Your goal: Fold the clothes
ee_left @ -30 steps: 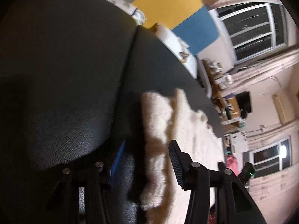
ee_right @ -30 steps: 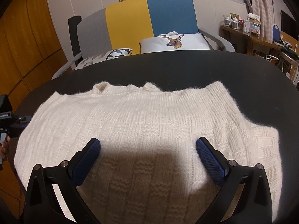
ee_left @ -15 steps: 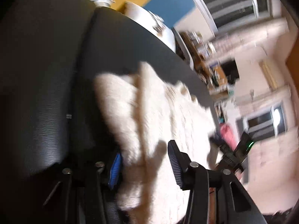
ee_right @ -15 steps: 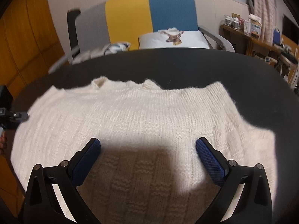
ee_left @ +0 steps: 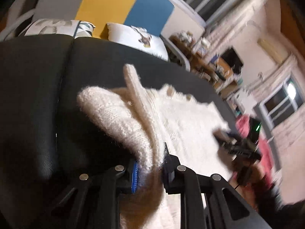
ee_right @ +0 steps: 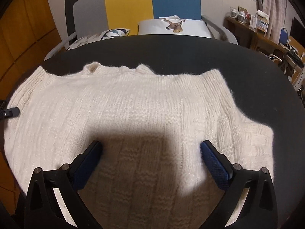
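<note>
Closest in the left wrist view, the left gripper (ee_left: pixel 149 164) is clamped narrow on a bunched edge of the cream knit sweater (ee_left: pixel 183 118), the wool pinched between its blue pad and black finger and lifted off the black surface (ee_left: pixel 34 87) in a rounded fold. A ribbed strip of the knit stands up beyond the fold. To the left of the grip the surface is bare and dark, with a seam running away from the camera.

In the right wrist view, the right gripper (ee_right: pixel 150 152) stands wide apart above the sweater (ee_right: pixel 133 105), its blue pads (ee_right: pixel 214 161) just over the knit and holding nothing; whether the tips touch the wool cannot be told. Its shadow falls on the fabric between the fingers.

The sweater lies spread flat, its long axis running left to right across this view, its far ragged edge pointing toward the back of the surface (ee_right: pixel 171 53). Bare black room remains beyond that edge and to the right of it. At the left margin the tip of the other gripper (ee_right: pixel 9 112) meets the sweater's side.

Beyond the surface stands a grey, yellow and blue chair (ee_right: pixel 133 5) with a deer cushion (ee_right: pixel 173 26), and a cluttered shelf (ee_right: pixel 253 24) at right.
</note>
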Tool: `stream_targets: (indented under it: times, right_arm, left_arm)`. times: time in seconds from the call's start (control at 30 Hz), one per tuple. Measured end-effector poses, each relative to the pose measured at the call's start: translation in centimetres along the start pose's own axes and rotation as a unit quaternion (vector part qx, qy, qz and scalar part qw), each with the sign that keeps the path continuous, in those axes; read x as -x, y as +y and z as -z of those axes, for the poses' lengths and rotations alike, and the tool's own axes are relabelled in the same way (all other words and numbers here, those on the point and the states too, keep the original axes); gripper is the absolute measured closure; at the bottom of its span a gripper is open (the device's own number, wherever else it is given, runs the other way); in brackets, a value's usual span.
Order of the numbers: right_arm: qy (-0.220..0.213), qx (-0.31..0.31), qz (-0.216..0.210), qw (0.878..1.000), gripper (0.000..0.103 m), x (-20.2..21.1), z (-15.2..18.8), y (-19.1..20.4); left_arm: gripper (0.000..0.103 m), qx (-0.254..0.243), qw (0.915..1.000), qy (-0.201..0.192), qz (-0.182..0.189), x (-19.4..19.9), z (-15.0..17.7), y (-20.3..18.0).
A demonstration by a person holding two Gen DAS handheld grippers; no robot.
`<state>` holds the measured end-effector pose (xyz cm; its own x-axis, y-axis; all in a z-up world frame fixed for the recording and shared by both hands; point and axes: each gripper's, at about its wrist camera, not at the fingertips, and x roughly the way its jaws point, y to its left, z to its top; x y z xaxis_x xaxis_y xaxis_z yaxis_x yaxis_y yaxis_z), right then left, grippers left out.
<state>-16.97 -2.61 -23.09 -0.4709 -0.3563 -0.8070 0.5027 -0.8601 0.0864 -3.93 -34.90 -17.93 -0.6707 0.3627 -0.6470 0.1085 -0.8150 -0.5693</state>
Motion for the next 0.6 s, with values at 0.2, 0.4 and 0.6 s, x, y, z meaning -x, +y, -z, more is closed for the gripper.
stream_targets:
  times: [0.2,0.4,0.6]
  right_arm:
    - [0.011,0.043,-0.004,0.999,0.0,2.2,0.1,-0.5]
    - [0.024,0.109,-0.037,0.993,0.0,1.6,0.7,-0.7]
    - [0.055,0.11,-0.042,0.992,0.0,-0.8,0.8,-0.2]
  left_arm:
    - [0.086,0.047,0.9949,-0.028,0.086,1.4,0.2,-1.3]
    - [0.086,0.056,0.9868,-0.04,0.146,1.2,0.2,-4.9]
    - [0.086,0.064,0.9756,-0.045,0.205,0.4,0.3,-8.6]
